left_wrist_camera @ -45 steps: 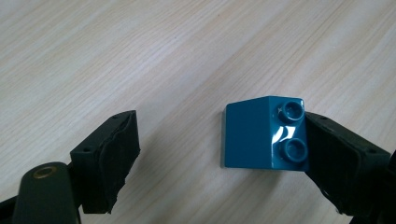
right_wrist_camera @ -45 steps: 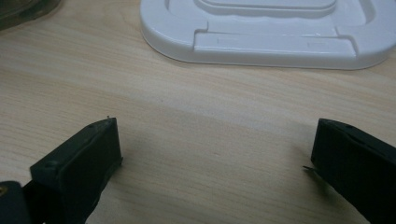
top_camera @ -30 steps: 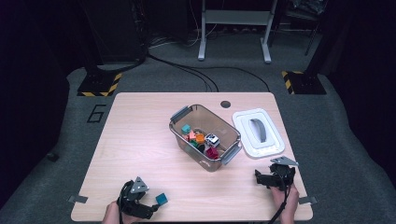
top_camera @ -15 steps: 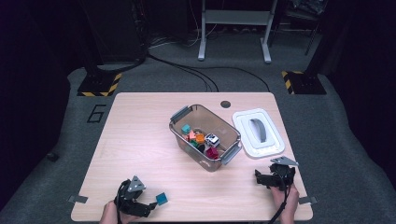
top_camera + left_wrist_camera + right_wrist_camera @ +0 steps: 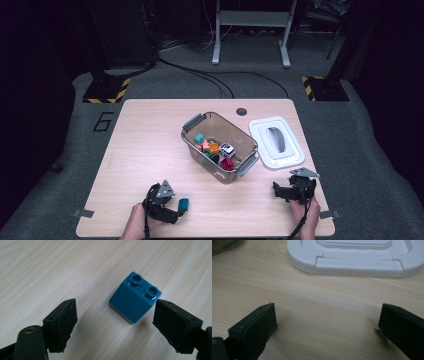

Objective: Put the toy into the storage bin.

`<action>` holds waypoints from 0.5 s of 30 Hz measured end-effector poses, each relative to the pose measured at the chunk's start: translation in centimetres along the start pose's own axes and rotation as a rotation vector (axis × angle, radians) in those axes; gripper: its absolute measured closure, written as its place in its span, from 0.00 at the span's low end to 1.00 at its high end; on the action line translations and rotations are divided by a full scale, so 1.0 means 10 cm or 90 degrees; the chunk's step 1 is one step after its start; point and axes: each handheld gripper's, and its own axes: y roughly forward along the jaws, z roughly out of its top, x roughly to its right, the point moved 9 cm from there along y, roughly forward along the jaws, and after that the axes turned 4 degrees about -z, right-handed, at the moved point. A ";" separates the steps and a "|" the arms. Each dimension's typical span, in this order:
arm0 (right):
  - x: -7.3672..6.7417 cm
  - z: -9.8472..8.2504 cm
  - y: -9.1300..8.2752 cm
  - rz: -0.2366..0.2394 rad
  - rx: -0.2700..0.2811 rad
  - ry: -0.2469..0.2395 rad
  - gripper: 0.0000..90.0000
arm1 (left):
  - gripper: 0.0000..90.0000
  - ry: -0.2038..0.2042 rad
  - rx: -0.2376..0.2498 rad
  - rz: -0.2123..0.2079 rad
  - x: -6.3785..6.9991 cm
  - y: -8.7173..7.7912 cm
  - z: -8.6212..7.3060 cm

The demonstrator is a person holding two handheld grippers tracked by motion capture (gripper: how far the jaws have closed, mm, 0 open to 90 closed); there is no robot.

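Between spread left tongs [image 5: 113, 322] — teal block [image 5: 133, 302], studs tilted up-away

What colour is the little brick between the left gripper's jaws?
The brick is dark teal blue, with two studs on top. It shows best in the left gripper view.

Worktop [image 5: 62, 270]: pale wood-grain, matt, smooth. Brick [image 5: 133, 300] before my left tongs [image 5: 120, 325]: glossy teal plastic. Tong pads [image 5: 62, 322]: matt black, rough-edged. Lid [image 5: 352, 257]: smooth white plastic. Bin [image 5: 220, 147]: clear plastic.
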 end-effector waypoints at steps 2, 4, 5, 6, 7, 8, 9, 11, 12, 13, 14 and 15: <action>0.00 0.00 0.00 0.000 0.000 0.001 0.01 | 0.23 0.007 0.008 -0.011 0.02 0.03 0.04; 0.00 0.00 0.00 0.000 0.000 0.000 0.01 | 0.28 0.012 0.008 -0.019 0.04 0.04 0.08; 0.00 0.00 0.00 0.000 0.001 0.001 0.01 | 0.31 0.017 0.020 -0.018 0.05 0.05 0.10; 0.00 0.00 0.00 0.000 0.001 0.004 0.01 | 0.34 0.023 0.021 -0.021 0.05 0.05 0.12; 0.00 0.00 0.00 0.000 0.000 0.000 0.01 | 0.38 0.023 0.023 -0.024 0.07 0.05 0.12; 0.00 0.00 0.00 0.000 0.000 0.000 0.01 | 0.42 0.037 0.022 -0.026 0.07 0.05 0.13; 0.00 0.00 0.00 0.000 0.000 0.000 0.01 | 0.47 0.040 0.025 -0.033 0.09 0.05 0.14; -0.01 0.00 0.00 0.000 0.001 0.005 0.01 | 0.55 0.045 0.023 -0.030 0.09 0.05 0.14; 0.00 0.00 0.00 0.000 0.000 0.002 0.01 | 0.59 0.052 0.028 -0.028 0.09 0.05 0.15; 0.00 0.00 0.00 0.000 -0.001 0.001 0.01 | 0.60 0.052 0.031 -0.027 0.09 0.05 0.15; -0.01 0.00 0.00 0.000 0.001 0.005 0.01 | 0.62 0.052 0.031 -0.026 0.09 0.05 0.16; -0.01 0.00 0.00 0.000 0.001 0.005 0.01 | 0.63 0.051 0.031 -0.029 0.09 0.04 0.16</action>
